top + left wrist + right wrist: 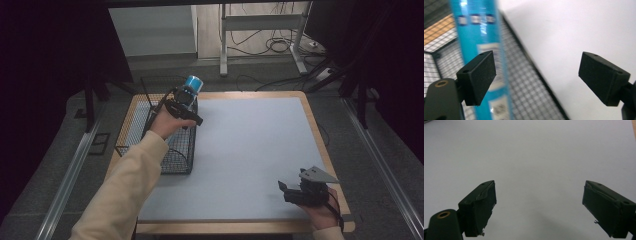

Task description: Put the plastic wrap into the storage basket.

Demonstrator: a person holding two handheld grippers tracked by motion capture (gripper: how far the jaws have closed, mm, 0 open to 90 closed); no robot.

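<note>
Just beside left hand-held gripper (537, 77): blue can (480, 50)

Can (193, 83) above basket (177, 161), table's left.

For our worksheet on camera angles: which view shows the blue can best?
The left gripper view: the blue can stands close, label visible, beside the open tongs. The high view shows just its small top at the wire basket.
</note>
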